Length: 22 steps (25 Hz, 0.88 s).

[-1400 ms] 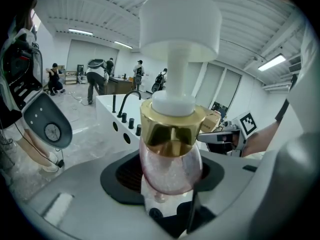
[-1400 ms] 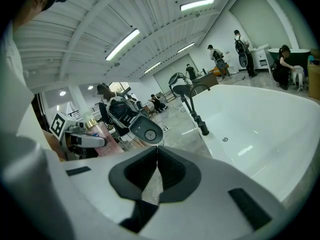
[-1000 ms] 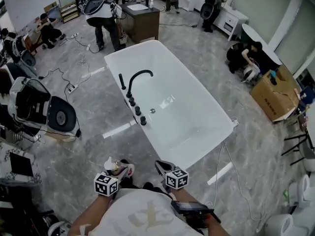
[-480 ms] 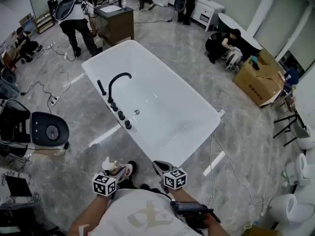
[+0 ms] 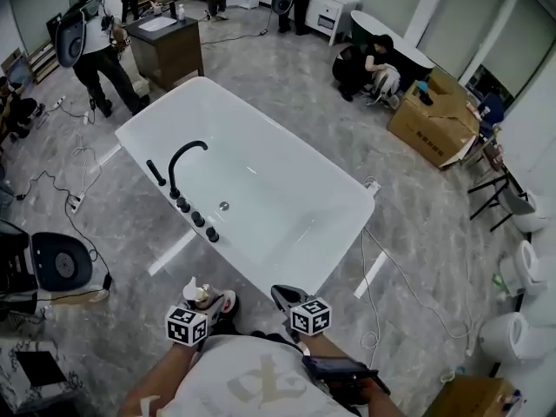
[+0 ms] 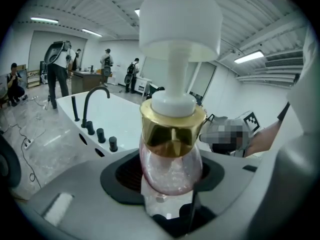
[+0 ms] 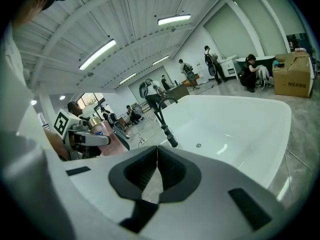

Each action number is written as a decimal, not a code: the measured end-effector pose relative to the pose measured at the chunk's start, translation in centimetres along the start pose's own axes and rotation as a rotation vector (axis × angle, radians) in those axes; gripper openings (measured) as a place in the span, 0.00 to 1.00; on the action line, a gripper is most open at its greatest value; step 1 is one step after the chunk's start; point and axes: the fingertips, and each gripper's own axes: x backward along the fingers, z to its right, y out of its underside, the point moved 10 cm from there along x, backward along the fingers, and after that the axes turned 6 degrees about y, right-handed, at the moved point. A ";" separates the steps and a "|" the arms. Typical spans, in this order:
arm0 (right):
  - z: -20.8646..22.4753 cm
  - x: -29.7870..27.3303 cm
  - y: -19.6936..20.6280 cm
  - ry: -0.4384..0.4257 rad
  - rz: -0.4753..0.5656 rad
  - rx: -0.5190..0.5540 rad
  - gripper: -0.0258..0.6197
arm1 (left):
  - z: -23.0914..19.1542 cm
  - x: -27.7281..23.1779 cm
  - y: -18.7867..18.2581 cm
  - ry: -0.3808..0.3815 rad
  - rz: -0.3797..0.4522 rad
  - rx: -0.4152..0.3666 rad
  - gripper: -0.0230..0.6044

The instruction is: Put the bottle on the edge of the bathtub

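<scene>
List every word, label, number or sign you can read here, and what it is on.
No text reads clearly.
Pink glass pump bottle with gold collar: label with a blue mark, blurred.
Brown cardboard box: any print too small to read.
Black-and-white marker cubes: square patterns only, no letters.
White shirt: pale design, unreadable.

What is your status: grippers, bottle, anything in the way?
Left gripper shut on pink pump bottle with gold collar; right gripper shut, empty. Bottle short of white bathtub. Black faucet and knobs on near rim.
</scene>
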 end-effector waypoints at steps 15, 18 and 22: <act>0.4 -3.2 -1.1 0.147 0.052 -0.092 0.05 | -7.2 -5.0 -4.0 0.091 -0.097 -0.087 0.39; -0.5 -4.1 -2.3 0.183 0.055 -0.114 0.05 | -9.1 -5.2 -5.8 0.118 -0.123 -0.104 0.39; -1.0 -4.5 -3.0 0.226 0.080 -0.135 0.05 | -10.5 -6.5 -7.1 0.161 -0.154 -0.147 0.39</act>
